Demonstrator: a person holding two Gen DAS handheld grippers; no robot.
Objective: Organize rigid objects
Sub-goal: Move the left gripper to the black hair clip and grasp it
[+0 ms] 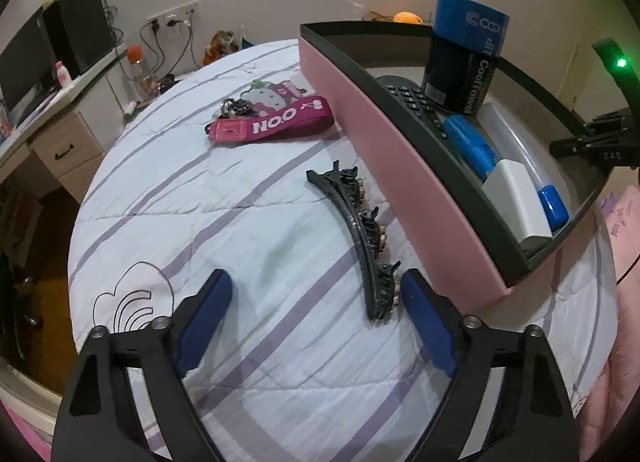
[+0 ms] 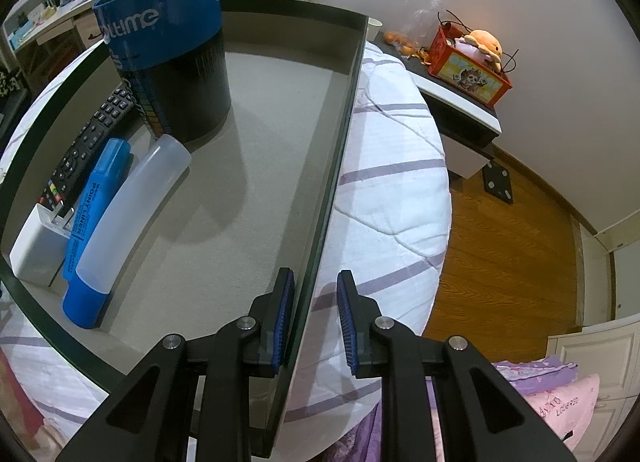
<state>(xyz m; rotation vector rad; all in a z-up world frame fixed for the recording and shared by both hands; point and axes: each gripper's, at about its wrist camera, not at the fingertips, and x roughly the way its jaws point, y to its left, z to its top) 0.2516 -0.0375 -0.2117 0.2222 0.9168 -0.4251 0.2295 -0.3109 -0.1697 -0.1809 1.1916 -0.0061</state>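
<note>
From my feeds, soft indoor light comes from above, slightly dim with a cool cast. Both fisheye views bend straight lines and go black in the corners. The tall blue-and-black cylindrical can (image 2: 168, 62) drops a soft shadow onto the grey-lined box floor (image 2: 256, 166). Focus is sharp throughout.

R hand-held gripper (image 2: 314, 294) astride box wall (image 2: 320, 198)

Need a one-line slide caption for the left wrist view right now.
Open left claw poised over black hair clip on striped bedding, beside the pink box.
</note>
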